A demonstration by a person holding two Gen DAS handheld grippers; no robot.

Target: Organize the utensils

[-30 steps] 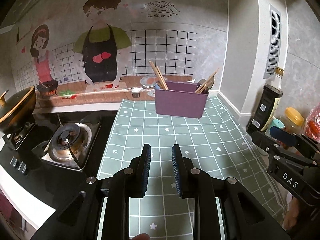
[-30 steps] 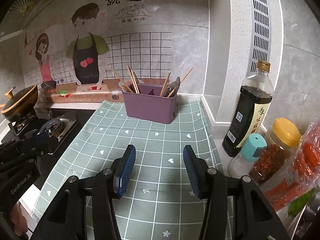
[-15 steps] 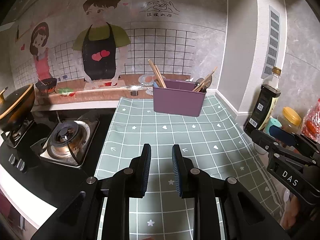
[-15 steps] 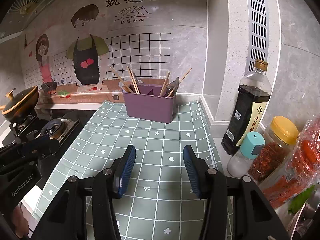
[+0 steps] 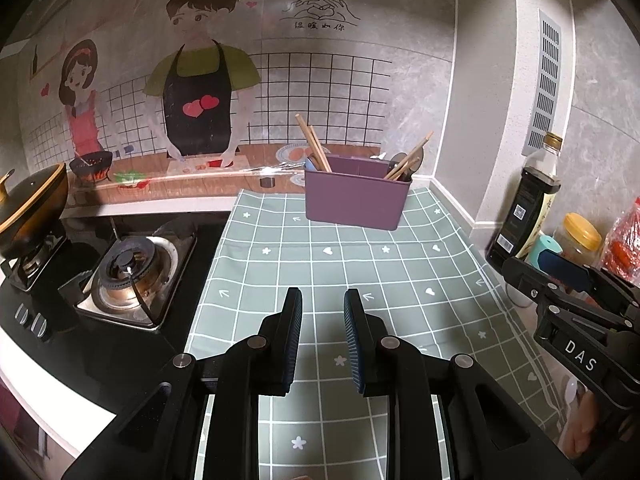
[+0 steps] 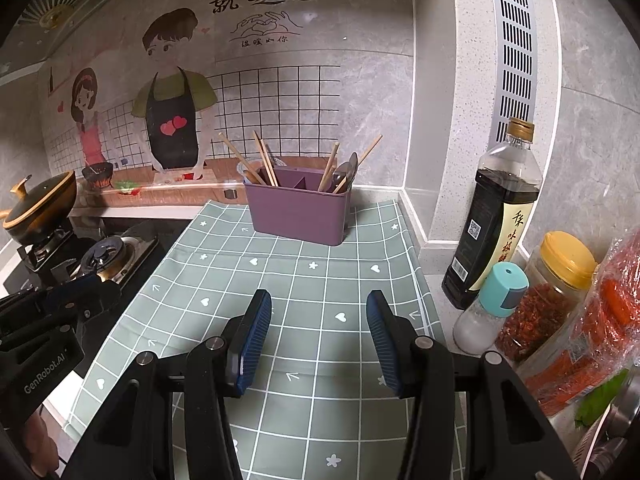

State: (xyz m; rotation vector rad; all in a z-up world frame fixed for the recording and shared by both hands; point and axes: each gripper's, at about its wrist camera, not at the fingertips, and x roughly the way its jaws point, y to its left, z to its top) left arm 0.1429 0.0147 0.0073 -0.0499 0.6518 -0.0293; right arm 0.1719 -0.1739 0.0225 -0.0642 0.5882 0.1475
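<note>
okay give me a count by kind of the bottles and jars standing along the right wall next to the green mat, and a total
Dark sauce bottle: 1
Small shaker with teal cap: 1
Yellow-lidded jar: 1
Total: 3
A red plastic packet lies beside them, not counted.

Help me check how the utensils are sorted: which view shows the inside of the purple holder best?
The right wrist view: the purple holder shows its inner divider, with chopsticks left. The left wrist view shows mostly its front wall.
</note>
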